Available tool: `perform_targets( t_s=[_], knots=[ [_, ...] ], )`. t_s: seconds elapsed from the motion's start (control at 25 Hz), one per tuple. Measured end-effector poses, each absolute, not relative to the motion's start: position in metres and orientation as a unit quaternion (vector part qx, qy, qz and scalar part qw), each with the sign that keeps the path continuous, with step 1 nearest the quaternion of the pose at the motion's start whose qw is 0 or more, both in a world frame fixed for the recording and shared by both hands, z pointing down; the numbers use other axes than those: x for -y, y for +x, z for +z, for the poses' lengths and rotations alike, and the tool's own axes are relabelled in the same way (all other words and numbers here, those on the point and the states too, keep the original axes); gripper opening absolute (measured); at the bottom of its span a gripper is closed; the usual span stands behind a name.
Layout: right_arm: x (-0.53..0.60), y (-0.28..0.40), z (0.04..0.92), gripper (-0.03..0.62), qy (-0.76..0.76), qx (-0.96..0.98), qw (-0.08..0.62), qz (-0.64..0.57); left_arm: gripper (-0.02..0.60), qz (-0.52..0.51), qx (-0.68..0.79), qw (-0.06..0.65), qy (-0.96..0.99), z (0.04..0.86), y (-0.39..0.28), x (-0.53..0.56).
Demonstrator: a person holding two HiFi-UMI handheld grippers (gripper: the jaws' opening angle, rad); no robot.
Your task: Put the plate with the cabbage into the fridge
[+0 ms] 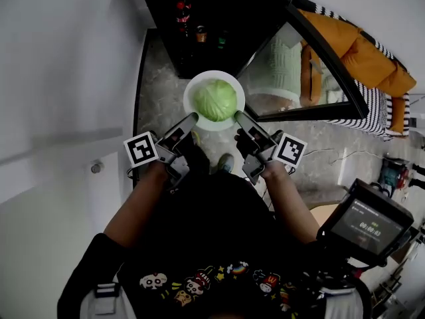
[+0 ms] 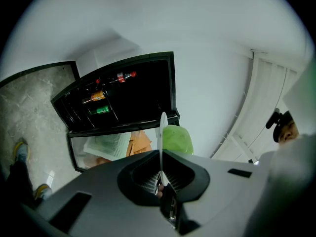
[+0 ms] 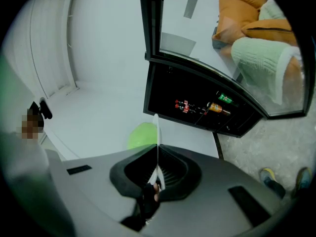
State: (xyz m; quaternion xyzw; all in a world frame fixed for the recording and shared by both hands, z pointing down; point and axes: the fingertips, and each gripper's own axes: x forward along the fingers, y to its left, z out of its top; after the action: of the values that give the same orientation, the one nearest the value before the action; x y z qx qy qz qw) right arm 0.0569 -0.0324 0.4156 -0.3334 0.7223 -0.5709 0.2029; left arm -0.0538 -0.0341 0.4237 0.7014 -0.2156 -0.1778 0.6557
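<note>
Left tongs (image 1: pixel 191 119) and right tongs (image 1: pixel 238 116) pinch opposite rims of the plate (image 1: pixel 190 97); uneven carrying toward the open fridge (image 1: pixel 212 38) could roll the cabbage (image 1: pixel 215 100) off.

Glossy white plate (image 1: pixel 189 97), reflective glass fridge door (image 1: pixel 312 65), speckled stone floor (image 1: pixel 158 92)

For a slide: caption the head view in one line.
Left gripper and right gripper hold the plate with the cabbage before the open fridge.

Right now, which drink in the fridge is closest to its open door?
The green one. The orange drink comes next, and the red one lies farthest from the door.
</note>
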Motion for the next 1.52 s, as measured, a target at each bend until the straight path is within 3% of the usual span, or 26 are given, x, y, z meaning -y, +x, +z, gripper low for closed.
perform_targets(
  t_s=[1.52],
  knots=[
    [0.0342,0.0575,0.4239,0.014,-0.32,-0.729,0.202,-0.571,0.015,-0.182,0.237,0.639,0.708,0.4276,-0.0533,0.0323]
  ],
)
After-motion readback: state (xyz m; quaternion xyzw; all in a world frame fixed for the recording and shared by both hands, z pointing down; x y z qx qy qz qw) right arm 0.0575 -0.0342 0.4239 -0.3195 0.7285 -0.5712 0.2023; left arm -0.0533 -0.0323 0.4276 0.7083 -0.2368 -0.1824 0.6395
